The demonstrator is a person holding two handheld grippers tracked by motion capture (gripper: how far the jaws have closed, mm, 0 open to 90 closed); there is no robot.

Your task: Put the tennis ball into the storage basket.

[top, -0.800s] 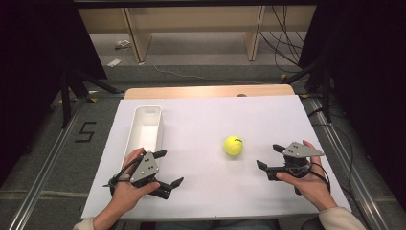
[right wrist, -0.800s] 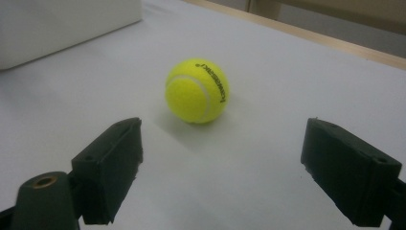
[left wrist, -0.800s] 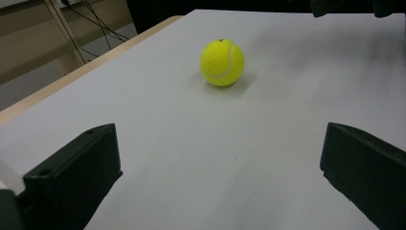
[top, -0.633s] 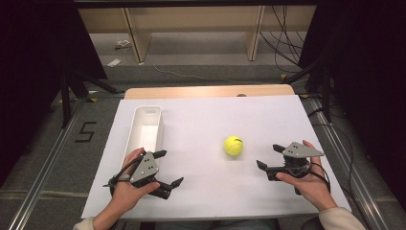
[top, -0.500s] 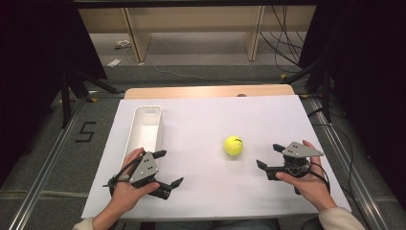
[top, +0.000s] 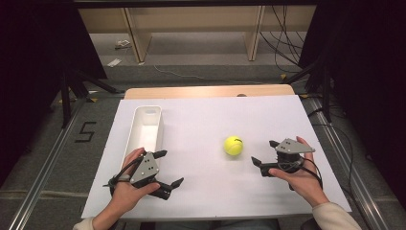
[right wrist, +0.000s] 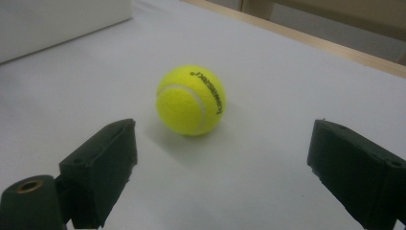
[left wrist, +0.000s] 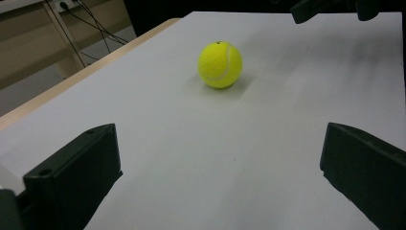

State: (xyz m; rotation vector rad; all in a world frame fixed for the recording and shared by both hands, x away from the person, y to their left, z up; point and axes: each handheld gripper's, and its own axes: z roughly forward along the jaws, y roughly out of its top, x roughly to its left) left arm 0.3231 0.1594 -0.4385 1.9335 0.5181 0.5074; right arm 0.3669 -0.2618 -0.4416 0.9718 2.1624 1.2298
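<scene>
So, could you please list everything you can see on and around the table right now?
tennis ball: one, yellow, on the sheet right of centre, just ahead of the right gripper.
bin: one, white, long and narrow, on the sheet's left side.
sheet: one, white, covering most of the table.
table: one, light wood, its far edge bare.
shelf unit: one, wooden, on the floor beyond the table.
cables: several, black, on the floor at far right.
left gripper: one, black, near left, fingers open.
right gripper: one, black, near right, fingers open.

Bright overhead light, soft shadows — dark bkgd, sharp pics.
</scene>
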